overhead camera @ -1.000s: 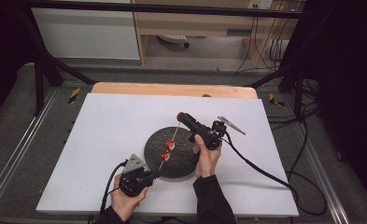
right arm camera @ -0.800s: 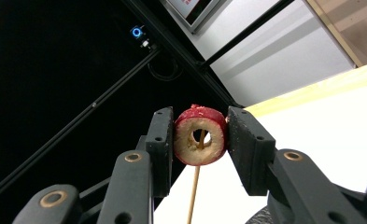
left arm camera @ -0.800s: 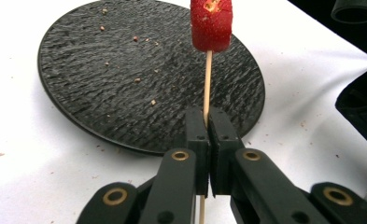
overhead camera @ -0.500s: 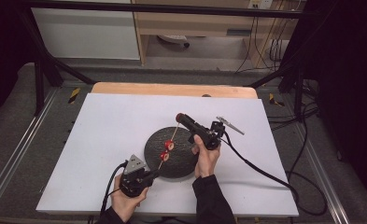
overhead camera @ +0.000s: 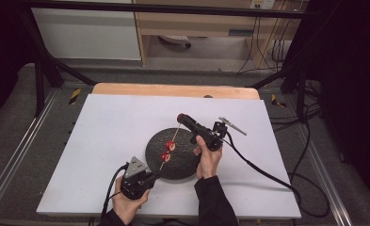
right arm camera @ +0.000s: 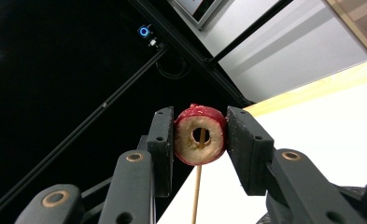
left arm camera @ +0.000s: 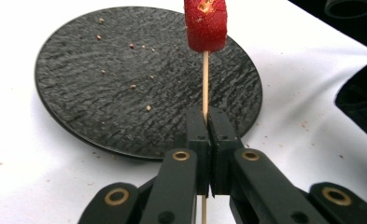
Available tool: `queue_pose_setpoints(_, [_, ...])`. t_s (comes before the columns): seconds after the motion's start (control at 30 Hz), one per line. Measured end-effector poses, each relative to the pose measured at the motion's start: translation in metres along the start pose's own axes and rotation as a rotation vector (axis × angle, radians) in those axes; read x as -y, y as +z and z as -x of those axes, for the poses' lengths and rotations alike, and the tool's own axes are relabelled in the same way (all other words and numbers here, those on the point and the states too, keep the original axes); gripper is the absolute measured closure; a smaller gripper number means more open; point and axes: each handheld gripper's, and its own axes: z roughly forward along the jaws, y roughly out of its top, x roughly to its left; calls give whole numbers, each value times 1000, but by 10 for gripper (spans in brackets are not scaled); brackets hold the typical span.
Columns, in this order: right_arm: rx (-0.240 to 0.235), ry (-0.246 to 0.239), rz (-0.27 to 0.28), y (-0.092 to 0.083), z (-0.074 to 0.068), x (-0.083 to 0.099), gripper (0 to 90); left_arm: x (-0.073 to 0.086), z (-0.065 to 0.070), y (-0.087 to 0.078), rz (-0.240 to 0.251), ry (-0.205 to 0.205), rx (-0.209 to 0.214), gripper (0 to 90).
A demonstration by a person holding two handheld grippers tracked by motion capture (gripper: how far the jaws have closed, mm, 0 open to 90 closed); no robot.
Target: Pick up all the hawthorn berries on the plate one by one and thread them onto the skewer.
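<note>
White table covering (overhead camera: pixel 102 141), laid over a wooden tabletop (overhead camera: pixel 173 89) whose far edge is left bare; grey floor, black frame posts and loose cables are seen around it.

Item 1: round black slate-textured plate (overhead camera: pixel 182 165), set near the middle of the covering. Small crumbs are scattered over its surface in the left gripper view.

Item 2: thin wooden skewer (overhead camera: pixel 169 149), held slanted above the plate. Its lower end is clamped between the closed jaws of the left gripper (overhead camera: pixel 155 176), at the plate's near-left edge.

Item 3: two red fruit pieces, probably hawthorn or strawberry, though the high view is too coarse to be sure. They are threaded close together at the skewer's middle; the nearer red piece (left arm camera: pixel 205 25) is seen in the left gripper view.

Item 4: cored red fruit ring (right arm camera: pixel 200 135), pale inside, pinched from both sides between the jaws of the right gripper (overhead camera: pixel 181 117) at the skewer's upper end. The skewer tip is seen inside its central hole.

Item 5: grey three-cornered plate on each gripper, with a black cable (overhead camera: pixel 267 174) trailing across the covering to the right.
</note>
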Motion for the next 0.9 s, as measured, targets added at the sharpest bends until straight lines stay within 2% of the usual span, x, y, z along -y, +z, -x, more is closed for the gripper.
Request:
queue_pose_setpoints(0.33, [7, -21, -36, -2, -1, 1, 639, 2, -3, 5, -18, 1, 3, 888])
queue_pose_setpoints(0.53, [8, -26, -61, -1, 0, 4, 640, 3, -1, 9, -35, 23, 4, 888])
queue_pose_setpoints(0.9, [13, -42, -82, -1, 0, 7, 643, 4, -3, 10, -49, 28, 5, 888])
